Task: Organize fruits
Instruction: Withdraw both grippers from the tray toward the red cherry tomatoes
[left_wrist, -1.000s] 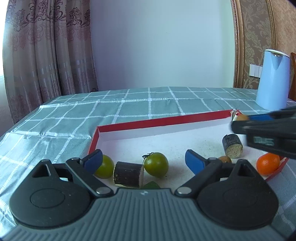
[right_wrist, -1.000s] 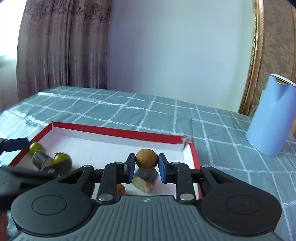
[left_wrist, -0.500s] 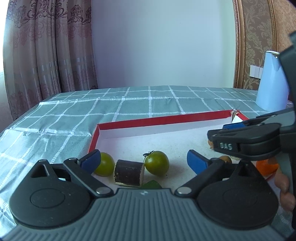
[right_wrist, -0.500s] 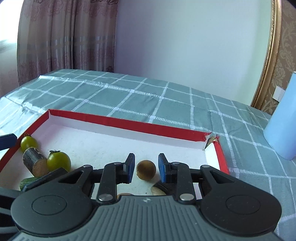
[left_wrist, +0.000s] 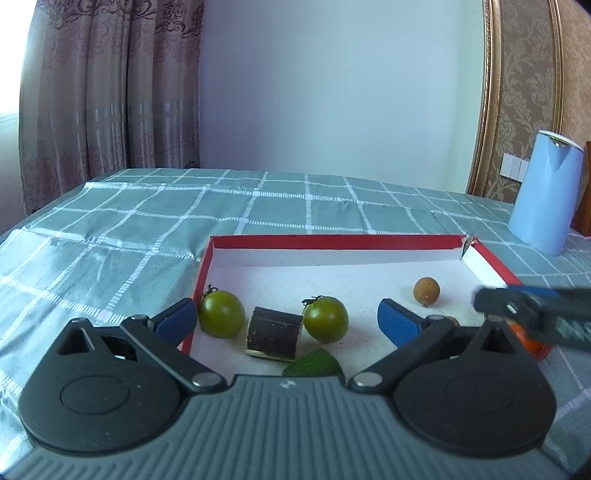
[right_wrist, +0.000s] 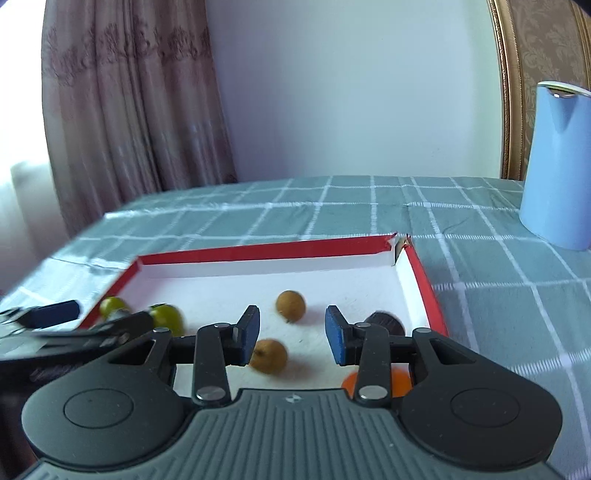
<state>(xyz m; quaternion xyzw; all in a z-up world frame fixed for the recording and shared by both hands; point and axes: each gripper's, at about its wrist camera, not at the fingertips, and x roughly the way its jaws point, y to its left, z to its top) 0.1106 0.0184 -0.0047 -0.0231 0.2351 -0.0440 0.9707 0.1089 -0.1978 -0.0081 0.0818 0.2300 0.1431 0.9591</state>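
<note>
A red-rimmed white tray (left_wrist: 332, 242) (right_wrist: 258, 251) holds the fruit. In the left wrist view two green tomatoes (left_wrist: 221, 313) (left_wrist: 325, 319), a dark sugarcane piece (left_wrist: 274, 333), a green slice (left_wrist: 314, 363) and a brown longan (left_wrist: 426, 291) lie in it. My left gripper (left_wrist: 286, 319) is open and empty over the tray's near left. My right gripper (right_wrist: 291, 332) is open and empty above two longans (right_wrist: 290, 301) (right_wrist: 268, 355), with an orange (right_wrist: 397, 380) and a dark sugarcane piece (right_wrist: 384, 321) below its right finger.
A light blue kettle (left_wrist: 545, 192) (right_wrist: 557, 162) stands on the checked green tablecloth (left_wrist: 147, 229) right of the tray. Curtains hang behind on the left. The right gripper shows blurred at the right edge of the left wrist view (left_wrist: 532, 314).
My right gripper let go of the longan, which now lies in the tray, opened wider and pulled back to the right. The left gripper stays open over the tomatoes.
</note>
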